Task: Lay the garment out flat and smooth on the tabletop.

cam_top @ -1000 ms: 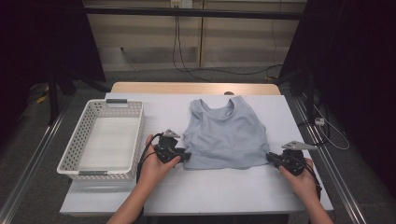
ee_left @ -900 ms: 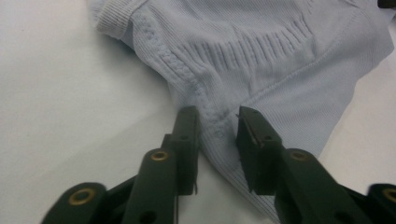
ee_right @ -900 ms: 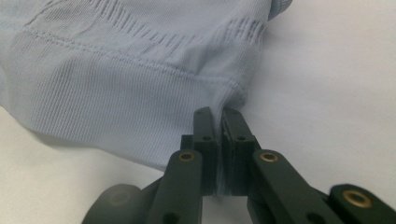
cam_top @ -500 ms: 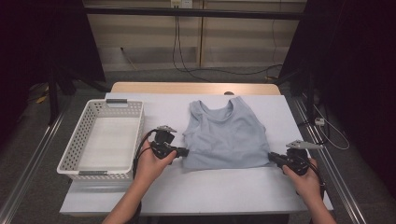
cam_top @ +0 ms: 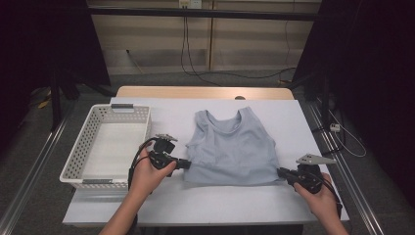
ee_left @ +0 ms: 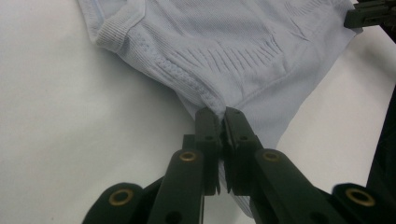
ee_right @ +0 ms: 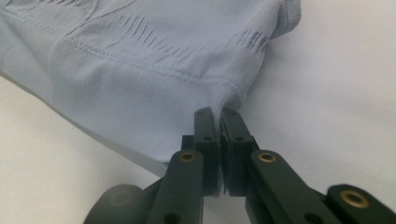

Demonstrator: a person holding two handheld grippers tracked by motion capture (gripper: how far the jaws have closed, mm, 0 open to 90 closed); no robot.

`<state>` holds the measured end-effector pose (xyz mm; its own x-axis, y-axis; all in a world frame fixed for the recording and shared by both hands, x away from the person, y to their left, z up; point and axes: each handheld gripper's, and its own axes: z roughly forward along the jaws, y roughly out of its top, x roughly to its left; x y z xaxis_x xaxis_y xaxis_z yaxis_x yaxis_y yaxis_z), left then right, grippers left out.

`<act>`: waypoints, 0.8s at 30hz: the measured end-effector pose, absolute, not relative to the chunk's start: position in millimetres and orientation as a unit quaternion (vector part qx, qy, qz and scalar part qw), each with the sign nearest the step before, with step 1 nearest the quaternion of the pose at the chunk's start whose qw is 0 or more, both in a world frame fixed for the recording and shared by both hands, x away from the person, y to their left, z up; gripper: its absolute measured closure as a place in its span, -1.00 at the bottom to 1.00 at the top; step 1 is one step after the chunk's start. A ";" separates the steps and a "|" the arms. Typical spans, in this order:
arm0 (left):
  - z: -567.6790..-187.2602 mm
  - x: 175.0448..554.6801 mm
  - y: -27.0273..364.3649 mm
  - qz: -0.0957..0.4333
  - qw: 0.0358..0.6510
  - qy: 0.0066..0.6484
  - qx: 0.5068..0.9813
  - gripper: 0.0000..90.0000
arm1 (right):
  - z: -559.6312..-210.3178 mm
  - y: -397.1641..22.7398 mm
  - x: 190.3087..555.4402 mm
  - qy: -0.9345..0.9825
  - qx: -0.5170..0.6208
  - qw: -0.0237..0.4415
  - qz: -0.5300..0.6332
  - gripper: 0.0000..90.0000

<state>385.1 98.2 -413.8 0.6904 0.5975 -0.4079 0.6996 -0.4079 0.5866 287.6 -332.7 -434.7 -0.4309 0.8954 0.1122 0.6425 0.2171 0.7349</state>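
Observation:
A light blue sleeveless top (cam_top: 230, 147) lies spread on the white table (cam_top: 220, 203), neck toward the far side. My left gripper (cam_top: 188, 164) is shut on the hem's left corner; in the left gripper view the jaws (ee_left: 222, 114) pinch the ribbed fabric (ee_left: 224, 42), which rises slightly off the table. My right gripper (cam_top: 281, 172) is shut on the hem's right corner, and its own view shows its jaws (ee_right: 219, 114) closed on a fold of the cloth (ee_right: 140, 70). The hem is stretched between the two grippers.
An empty white slotted basket (cam_top: 78, 172) stands at the table's left, close to my left hand. The table's near edge runs just below both hands. Dark curtains and metal rails flank both sides; cables hang at the back.
The left jaws have shut on the hem's corner. Both grippers drew slightly apart and up, pulling the hem taut and lifting its corners a little.

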 end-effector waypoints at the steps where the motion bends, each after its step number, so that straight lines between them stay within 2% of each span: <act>1: -413.6 384.4 99.1 -0.069 0.379 0.389 0.837 0.90 | -434.7 -331.8 286.6 0.761 0.505 0.170 0.369 0.94; 24: -411.7 370.9 112.6 -0.061 0.362 0.396 0.841 0.90 | -436.7 -315.2 275.1 0.785 0.472 0.163 0.365 0.94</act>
